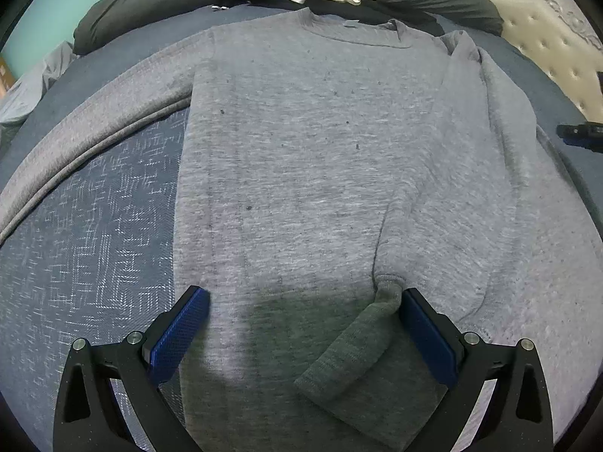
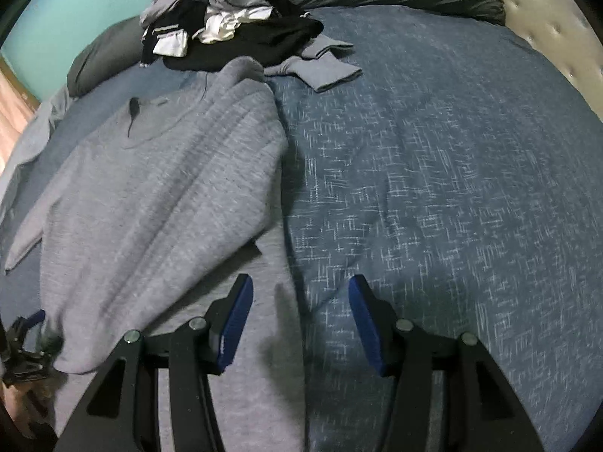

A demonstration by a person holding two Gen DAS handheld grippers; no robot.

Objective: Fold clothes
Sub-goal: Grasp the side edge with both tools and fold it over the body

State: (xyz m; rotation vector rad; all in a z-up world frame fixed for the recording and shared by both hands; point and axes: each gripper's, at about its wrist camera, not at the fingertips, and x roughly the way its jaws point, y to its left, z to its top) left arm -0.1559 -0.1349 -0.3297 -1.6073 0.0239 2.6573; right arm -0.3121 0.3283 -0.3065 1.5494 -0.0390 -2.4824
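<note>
Garment: grey sweater (image 1: 301,143) lay flat on the blue bedspread (image 1: 94,226), collar at top of frame, hem at bottom; long axis ran top to bottom.
Folded sleeve: cuff (image 1: 384,290) lay just inside the left gripper (image 1: 305,301).
Left gripper: jaws wide, released, over the hem.
Right gripper (image 2: 297,301): released, nothing held, straddling the sweater's right edge.
Nearer: left, judged.

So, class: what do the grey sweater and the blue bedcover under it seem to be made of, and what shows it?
Grey sweater: probably a soft knit, cotton or wool blend; matte, heathered, with small dark pills and a ribbed cuff.
Blue bedcover: likely woven cloth, matte, with a pale crosshatch pattern, printed or woven in; which one can't be told.
</note>
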